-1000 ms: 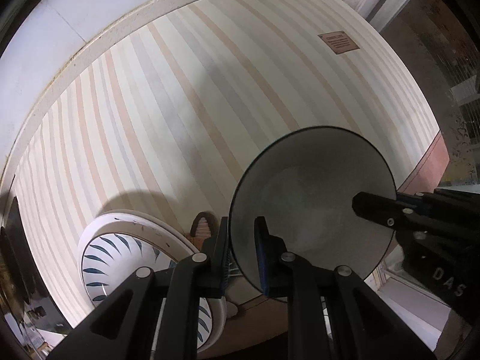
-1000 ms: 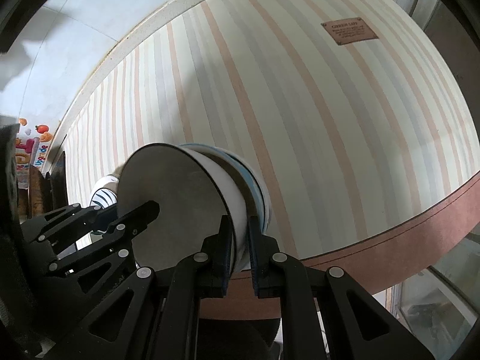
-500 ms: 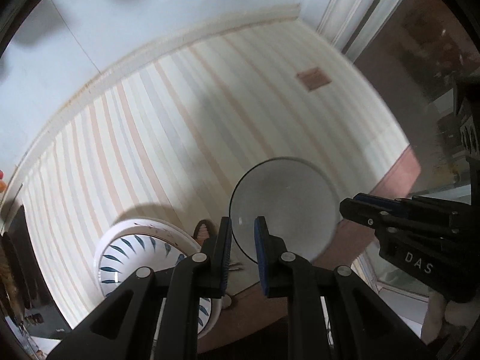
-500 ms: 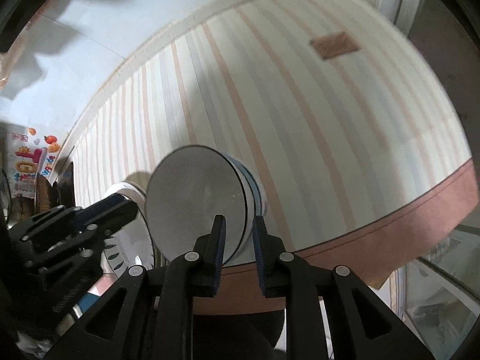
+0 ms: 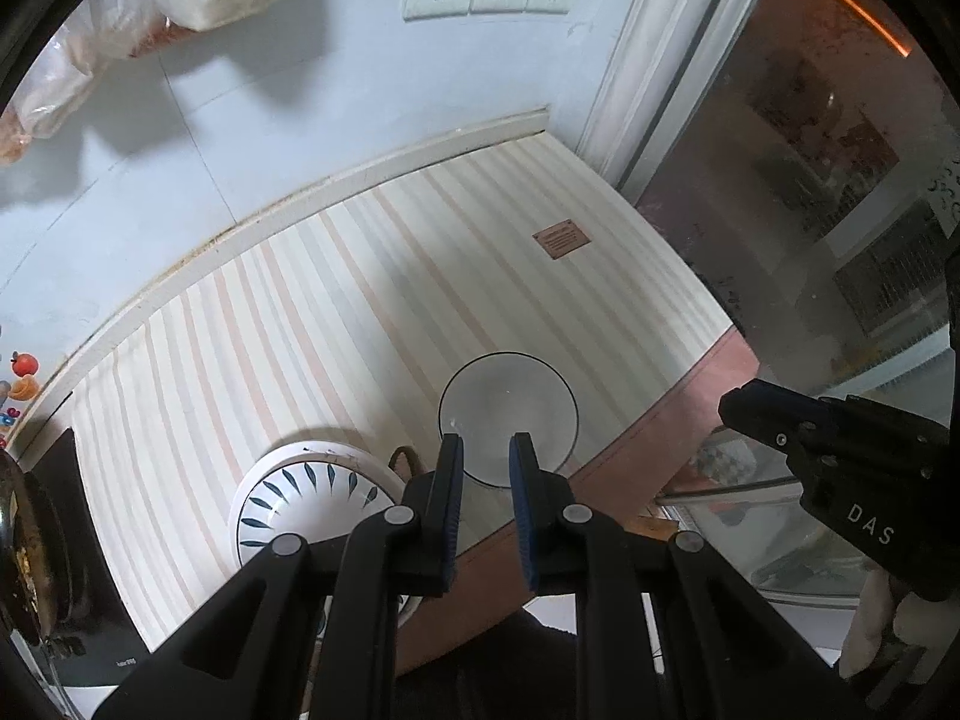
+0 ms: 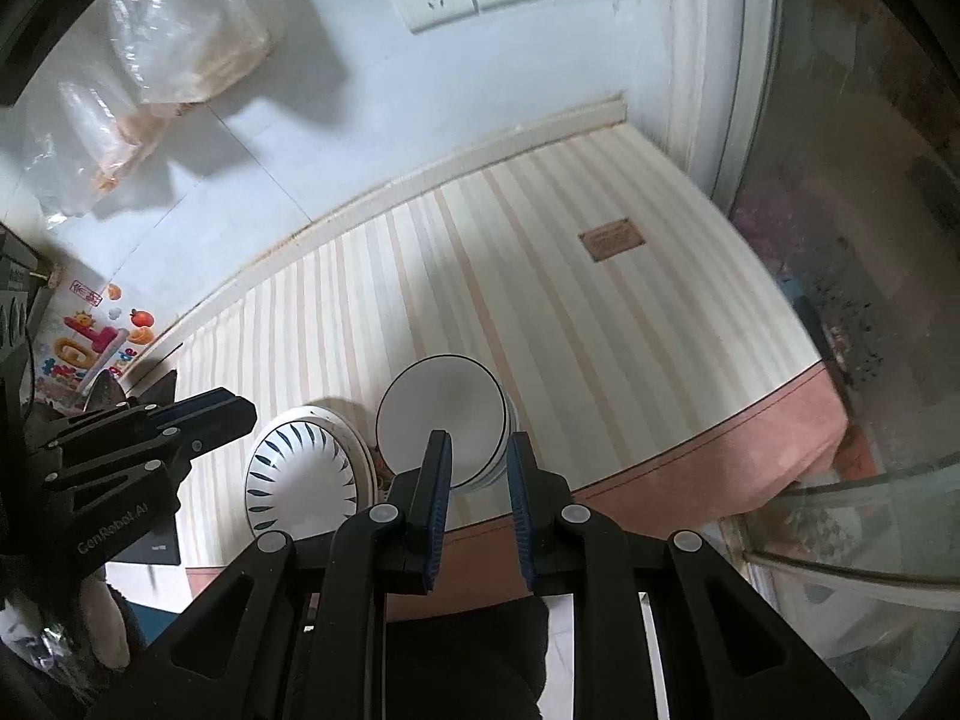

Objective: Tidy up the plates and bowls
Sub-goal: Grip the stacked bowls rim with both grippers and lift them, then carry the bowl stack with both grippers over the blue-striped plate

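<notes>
Bowls sit nested near the striped surface front edge, just beside the leaf-patterned plates, grouped by kind. Left hand-held gripper and right hand-held gripper hang above, jaws apart, empty.

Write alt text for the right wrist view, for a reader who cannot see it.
The right gripper hangs open and empty above a stack of white bowls near the front edge of a striped table. A white plate with blue leaf marks sits just left of the bowls, and the left gripper reaches in from the left.
</notes>
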The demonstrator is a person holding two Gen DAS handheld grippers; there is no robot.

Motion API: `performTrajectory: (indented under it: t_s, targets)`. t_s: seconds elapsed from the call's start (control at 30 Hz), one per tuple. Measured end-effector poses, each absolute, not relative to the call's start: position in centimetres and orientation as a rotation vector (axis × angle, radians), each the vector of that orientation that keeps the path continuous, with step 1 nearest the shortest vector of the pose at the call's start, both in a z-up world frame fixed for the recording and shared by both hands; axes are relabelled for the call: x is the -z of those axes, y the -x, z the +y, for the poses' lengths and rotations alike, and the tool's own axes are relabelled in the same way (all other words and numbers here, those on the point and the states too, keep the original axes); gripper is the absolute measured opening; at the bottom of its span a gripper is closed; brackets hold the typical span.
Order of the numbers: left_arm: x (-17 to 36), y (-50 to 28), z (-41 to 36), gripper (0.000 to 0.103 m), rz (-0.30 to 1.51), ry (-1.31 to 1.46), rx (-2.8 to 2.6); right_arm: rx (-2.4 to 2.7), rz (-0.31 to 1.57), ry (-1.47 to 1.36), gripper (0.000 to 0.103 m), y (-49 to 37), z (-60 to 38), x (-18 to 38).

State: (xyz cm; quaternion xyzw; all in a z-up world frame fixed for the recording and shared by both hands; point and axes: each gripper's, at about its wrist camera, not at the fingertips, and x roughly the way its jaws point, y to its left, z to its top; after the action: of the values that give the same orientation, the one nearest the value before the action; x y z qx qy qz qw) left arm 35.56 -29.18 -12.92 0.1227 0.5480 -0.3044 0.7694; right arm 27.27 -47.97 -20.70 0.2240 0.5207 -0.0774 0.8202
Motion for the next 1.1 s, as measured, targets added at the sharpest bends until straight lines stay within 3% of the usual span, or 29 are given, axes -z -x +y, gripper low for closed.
performTrajectory:
  t_s: [0.07, 0.17, 0.37, 0.43, 0.5, 0.77, 1.1]
  targets:
    - [12.3, -35.0, -28.9, 0.014, 1.179, -0.265, 0.665, 0.173, 1.094, -0.470, 0.022, -26.5, -47.7, 19.8]
    - [11.9, -34.5, -28.5, 0.014, 1.181, -0.256, 0.667, 0.181, 1.081, -0.468, 0.034, -25.4, -47.0, 18.5]
    - [13.2, -34.4, -28.8, 0.015, 1.209, -0.256, 0.664, 0.196, 1.065, -0.466, 0.044, -24.5, -46.8, 18.0]
    - [14.4, -34.6, -29.0, 0.021, 1.235, -0.239, 0.677, 0.184, 1.095, -0.484, 0.068, -24.7, -47.0, 18.9]
    - [16.5, -35.4, -29.3, 0.023, 1.293, -0.228, 0.679, 0.154, 1.117, -0.527, 0.076, -25.1, -47.5, 20.4]
    - [26.0, -40.7, -29.7, 0.028, 1.518, -0.151, 0.599, 0.076, 1.186, -0.724, 0.088, -27.9, -49.7, 29.3]
    - [32.3, -44.0, -31.8, 0.029, 1.636, -0.102, 0.574, 0.032, 1.293, -0.868, 0.088, -32.6, -50.4, 40.9]
